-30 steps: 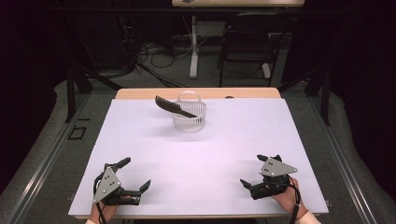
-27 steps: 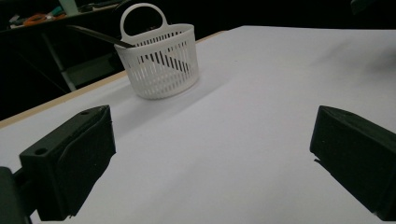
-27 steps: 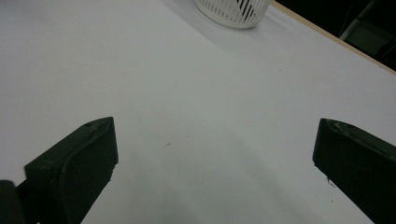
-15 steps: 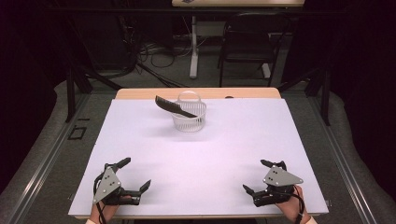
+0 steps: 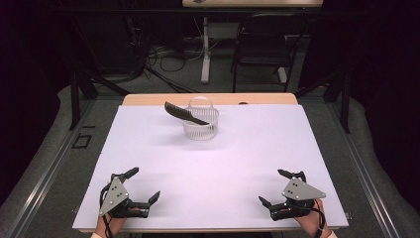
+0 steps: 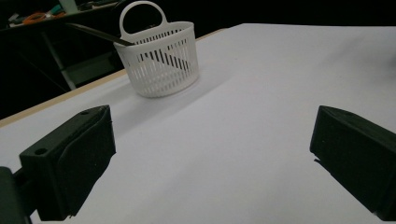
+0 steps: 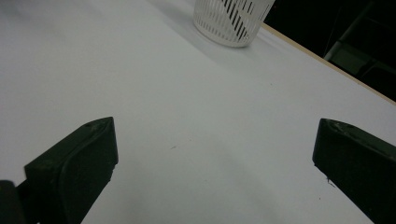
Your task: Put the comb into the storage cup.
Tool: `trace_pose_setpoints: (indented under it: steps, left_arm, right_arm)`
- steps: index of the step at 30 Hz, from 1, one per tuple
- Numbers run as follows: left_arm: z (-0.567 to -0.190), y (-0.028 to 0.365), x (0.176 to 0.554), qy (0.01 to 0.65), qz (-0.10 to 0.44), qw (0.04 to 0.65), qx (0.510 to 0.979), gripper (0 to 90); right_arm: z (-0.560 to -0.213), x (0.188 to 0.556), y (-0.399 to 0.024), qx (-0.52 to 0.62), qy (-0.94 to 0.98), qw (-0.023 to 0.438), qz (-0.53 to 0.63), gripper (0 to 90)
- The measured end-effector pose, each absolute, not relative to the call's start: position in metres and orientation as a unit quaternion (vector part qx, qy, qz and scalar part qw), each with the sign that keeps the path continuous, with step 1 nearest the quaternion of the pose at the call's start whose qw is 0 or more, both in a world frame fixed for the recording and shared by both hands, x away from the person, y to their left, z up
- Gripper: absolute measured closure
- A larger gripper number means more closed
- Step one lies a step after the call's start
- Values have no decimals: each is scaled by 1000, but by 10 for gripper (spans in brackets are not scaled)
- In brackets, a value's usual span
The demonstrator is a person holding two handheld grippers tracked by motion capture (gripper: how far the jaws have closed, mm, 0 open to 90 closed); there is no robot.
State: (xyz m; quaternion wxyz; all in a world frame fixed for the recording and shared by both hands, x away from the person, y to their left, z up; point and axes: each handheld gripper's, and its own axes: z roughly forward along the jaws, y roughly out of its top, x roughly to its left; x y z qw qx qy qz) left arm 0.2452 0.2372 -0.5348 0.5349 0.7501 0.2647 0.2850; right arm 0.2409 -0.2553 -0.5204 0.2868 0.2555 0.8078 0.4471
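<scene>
Both sets of jaws spread wide, nothing between them. Left gripper (image 5: pixel 141 187) and right gripper (image 5: pixel 275 187) sit low at the near edge of the white table cover (image 5: pixel 247 148), one toward each corner, jaws facing inward. Reads as a rest or ready pose. Small white slotted plastic basket with a loop handle (image 5: pixel 200 124) stands upright near the far edge, well apart from both. Black flat comb (image 5: pixel 184 114) lies tilted across its rim, one end inside, the other sticking out to the left. That overhang looks like the easy grab point. Sheet between grippers and basket is bare, nothing blocks a reach. Wooden table edge (image 5: pixel 148 99) behind it; chair and cables beyond.
</scene>
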Motion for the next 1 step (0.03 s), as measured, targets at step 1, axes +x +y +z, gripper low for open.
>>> trace_pose_setpoints:
  steps: [1]
  left_arm:
    - [-535, 237, 245, 265, 285, 535, 750, 1]
  right_arm:
    - [-520, 241, -255, 255, 808, 286, 448, 0]
